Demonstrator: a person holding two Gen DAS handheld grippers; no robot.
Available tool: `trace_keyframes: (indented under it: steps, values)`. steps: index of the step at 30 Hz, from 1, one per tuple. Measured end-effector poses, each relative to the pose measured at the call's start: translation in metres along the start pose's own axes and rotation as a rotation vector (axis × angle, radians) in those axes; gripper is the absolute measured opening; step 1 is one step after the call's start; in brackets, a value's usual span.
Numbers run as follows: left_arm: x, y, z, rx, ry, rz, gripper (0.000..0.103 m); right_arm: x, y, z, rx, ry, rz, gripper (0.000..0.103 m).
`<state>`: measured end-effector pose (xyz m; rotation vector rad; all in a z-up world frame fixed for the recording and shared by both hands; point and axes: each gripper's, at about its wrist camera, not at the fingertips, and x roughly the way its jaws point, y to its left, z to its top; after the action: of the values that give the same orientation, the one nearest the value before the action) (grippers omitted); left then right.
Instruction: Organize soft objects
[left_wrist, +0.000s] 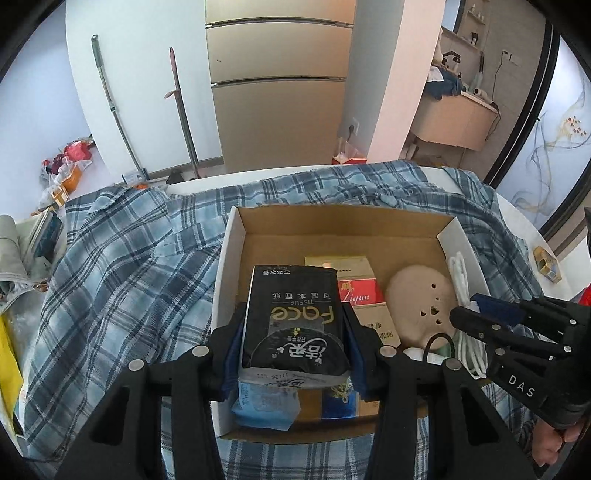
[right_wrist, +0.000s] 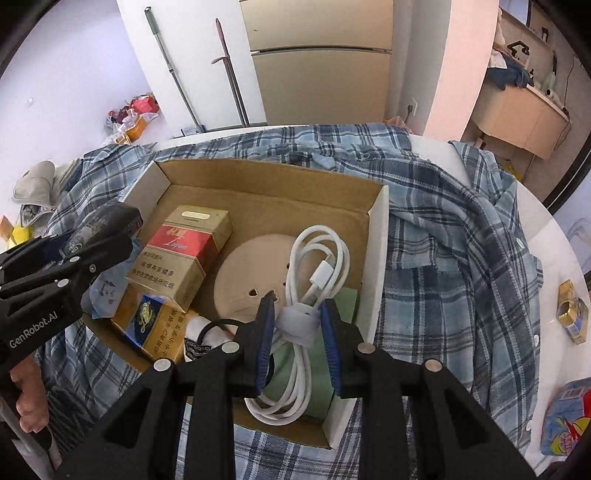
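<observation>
My left gripper (left_wrist: 293, 325) is shut on a black pack of face tissues (left_wrist: 291, 295), held over the left part of an open cardboard box (left_wrist: 332, 214). Seen from the right wrist, it (right_wrist: 125, 229) enters at the box's left wall. My right gripper (right_wrist: 298, 332) is shut on a coiled white cable (right_wrist: 317, 258) at its grey strap, low in the right end of the box (right_wrist: 258, 173). In the left wrist view its tips (left_wrist: 465, 314) sit by the cable (left_wrist: 461, 273). A beige round pad (right_wrist: 243, 273) with small holes lies in the middle.
The box also holds red-and-gold cigarette packs (right_wrist: 184, 254), a blue tissue packet (left_wrist: 266, 406) and a black loop (right_wrist: 210, 328). It rests on a blue plaid shirt (right_wrist: 461, 240) over a white round table. A small gold box (right_wrist: 572, 314) and a colourful packet (right_wrist: 565, 421) lie at the right.
</observation>
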<state>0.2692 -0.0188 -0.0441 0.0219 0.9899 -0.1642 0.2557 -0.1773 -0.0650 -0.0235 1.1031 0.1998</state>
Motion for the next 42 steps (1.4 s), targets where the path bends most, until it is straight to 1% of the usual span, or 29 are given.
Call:
trace_keyframes:
  steps: [1,2,3,4,5,7,8,9,13,17,19,23,27,28,29,30,31,32,35,36,37,38,39,40,41,42]
  values:
    - [0.0,-0.001,0.0,0.003,0.004,-0.001,0.049,0.0,0.0,0.0,0.003,0.001,0.002,0.029]
    - [0.001,-0.001,0.0,0.003,0.003,-0.004,0.052,0.0,-0.001,0.0,0.007,0.001,0.009,0.04]
    - [0.001,-0.001,0.001,0.004,-0.001,-0.008,0.058,-0.001,-0.001,0.001,0.013,-0.004,0.016,0.048]
    - [-0.001,-0.002,0.0,0.006,-0.008,-0.007,0.06,-0.003,-0.003,0.0,0.018,-0.015,0.025,0.057]
    - [-0.002,-0.003,0.0,0.01,-0.019,-0.004,0.063,-0.008,-0.004,0.001,0.028,-0.044,0.038,0.058]
    - [-0.005,-0.005,0.001,0.018,-0.03,-0.004,0.068,-0.01,-0.005,0.001,0.027,-0.046,0.037,0.058]
    - [-0.007,-0.006,0.001,0.019,-0.04,-0.002,0.073,-0.012,-0.004,0.002,0.025,-0.052,0.038,0.058]
    - [-0.009,-0.006,0.0,0.016,-0.053,-0.001,0.074,-0.015,-0.004,0.002,0.026,-0.059,0.037,0.058]
    - [-0.021,-0.007,0.001,0.019,-0.106,-0.008,0.074,-0.022,-0.004,0.003,0.026,-0.08,0.032,0.058]
    - [-0.037,-0.005,0.002,0.019,-0.173,0.021,0.075,-0.033,-0.002,0.003,0.023,-0.123,0.018,0.058]
    - [-0.049,-0.004,0.003,0.012,-0.208,0.011,0.075,-0.039,-0.001,0.003,0.019,-0.147,0.005,0.058]
    - [-0.074,-0.008,0.002,0.033,-0.271,0.03,0.075,-0.058,0.003,0.003,0.009,-0.193,-0.014,0.058]
    - [-0.108,-0.014,-0.005,0.047,-0.359,0.033,0.075,-0.087,0.004,0.0,0.013,-0.277,-0.035,0.06]
    - [-0.12,-0.014,-0.009,0.042,-0.399,0.025,0.075,-0.094,0.005,-0.001,0.016,-0.298,-0.036,0.06]
    - [-0.135,-0.013,-0.014,0.036,-0.456,0.014,0.075,-0.103,0.005,-0.003,0.018,-0.321,-0.037,0.061]
    - [-0.146,-0.013,-0.018,0.035,-0.495,0.012,0.078,-0.112,0.006,-0.006,0.019,-0.347,-0.04,0.062]
    - [-0.157,-0.013,-0.023,0.036,-0.535,0.014,0.081,-0.12,0.007,-0.009,0.018,-0.371,-0.042,0.063]
    - [-0.166,-0.014,-0.027,0.038,-0.572,0.019,0.086,-0.128,0.007,-0.011,0.014,-0.397,-0.046,0.065]
    - [-0.195,-0.017,-0.044,0.058,-0.692,0.075,0.087,-0.148,0.012,-0.019,-0.003,-0.452,-0.067,0.067]
    - [-0.2,-0.017,-0.047,0.06,-0.71,0.081,0.087,-0.155,0.013,-0.022,-0.003,-0.473,-0.064,0.068]
    - [-0.205,-0.016,-0.051,0.056,-0.728,0.084,0.087,-0.168,0.014,-0.029,-0.004,-0.519,-0.046,0.073]
    - [-0.211,-0.014,-0.055,0.054,-0.743,0.074,0.087,-0.168,0.014,-0.029,-0.004,-0.519,-0.046,0.079]
    - [-0.215,-0.012,-0.059,0.052,-0.757,0.061,0.088,-0.182,0.016,-0.039,-0.005,-0.59,-0.044,0.082]
    - [-0.219,-0.01,-0.063,0.049,-0.772,0.056,0.089,-0.182,0.016,-0.039,-0.005,-0.59,-0.044,0.088]
    - [-0.224,-0.009,-0.069,0.046,-0.79,0.055,0.094,-0.189,0.018,-0.045,-0.01,-0.631,-0.047,0.092]
    - [-0.228,-0.01,-0.075,0.049,-0.808,0.055,0.102,-0.195,0.02,-0.051,-0.018,-0.675,-0.054,0.093]
